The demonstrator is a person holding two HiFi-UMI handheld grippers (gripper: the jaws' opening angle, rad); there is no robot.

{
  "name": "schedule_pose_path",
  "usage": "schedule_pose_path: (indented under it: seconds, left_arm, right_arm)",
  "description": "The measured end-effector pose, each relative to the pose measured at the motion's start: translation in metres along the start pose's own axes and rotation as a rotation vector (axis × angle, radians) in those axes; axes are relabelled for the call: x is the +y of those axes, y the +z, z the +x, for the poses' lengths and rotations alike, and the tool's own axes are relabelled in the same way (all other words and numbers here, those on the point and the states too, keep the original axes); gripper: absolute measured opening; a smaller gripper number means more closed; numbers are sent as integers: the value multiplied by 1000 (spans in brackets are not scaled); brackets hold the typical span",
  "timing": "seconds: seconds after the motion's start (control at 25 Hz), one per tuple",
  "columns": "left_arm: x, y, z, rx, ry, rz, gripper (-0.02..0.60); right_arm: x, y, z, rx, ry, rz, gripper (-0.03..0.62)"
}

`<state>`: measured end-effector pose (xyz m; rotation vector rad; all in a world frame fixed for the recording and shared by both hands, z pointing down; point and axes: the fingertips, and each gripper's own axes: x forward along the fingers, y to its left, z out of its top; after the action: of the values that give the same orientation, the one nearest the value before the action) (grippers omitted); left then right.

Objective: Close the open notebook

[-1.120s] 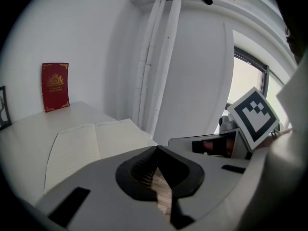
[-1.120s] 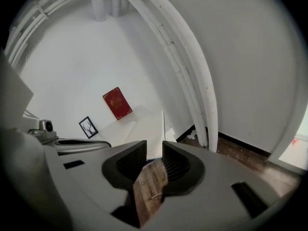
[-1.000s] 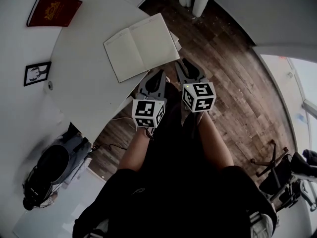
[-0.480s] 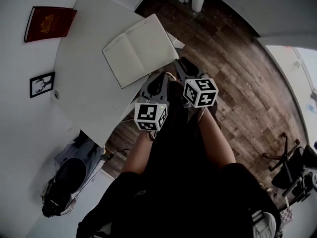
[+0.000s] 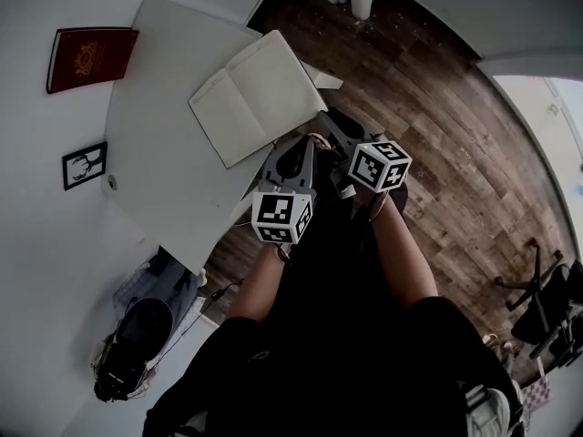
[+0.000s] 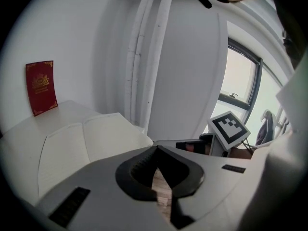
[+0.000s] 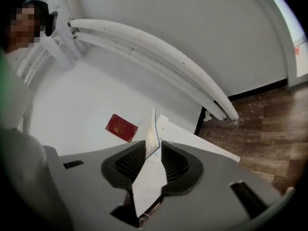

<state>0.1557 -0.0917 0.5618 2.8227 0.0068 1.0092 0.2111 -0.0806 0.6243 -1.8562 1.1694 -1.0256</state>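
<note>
The open notebook [image 5: 255, 94] lies flat on the white table [image 5: 164, 180], blank cream pages up. My right gripper [image 5: 333, 124] is at its near right corner. In the right gripper view the notebook's edge [image 7: 153, 129] stands between the jaws of that gripper [image 7: 154, 150], and the ribbed pads [image 7: 131, 163] sit close on either side without visibly pinching it. My left gripper [image 5: 294, 148] hovers off the table's edge just short of the notebook [image 6: 82, 148]. In the left gripper view the tips of this gripper [image 6: 155, 150] meet with nothing between them.
A red book [image 5: 91, 57] leans against the wall behind the table, also visible as the red book [image 7: 121, 127]. A small framed picture [image 5: 84, 165] hangs at left. A dark bag [image 5: 137, 335] sits on the floor below the table. White pipes [image 7: 159, 57] run along the wall.
The right gripper has rolled, its marker cube now tilted, and it has sunk a little toward the notebook's corner. The left gripper has barely shifted. The notebook lies as before.
</note>
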Motion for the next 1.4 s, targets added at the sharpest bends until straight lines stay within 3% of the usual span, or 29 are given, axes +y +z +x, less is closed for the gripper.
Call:
schedule_pose_path:
  seconds: [0.24, 0.48, 1.0, 1.4]
  left_arm:
    - [-8, -1, 3, 6, -9, 3, 3]
    - [-7, -3, 1, 10, 5, -14, 3]
    - [12, 6, -12, -47, 93, -102, 3]
    - [37, 17, -29, -135, 173, -209, 3]
  right_arm:
    - [1, 2, 2, -20, 134, 78, 106]
    - [6, 5, 0, 5, 126, -20, 58]
    - [39, 15, -6, 90, 53, -378, 49]
    - [86, 18, -6, 177, 70, -658, 48]
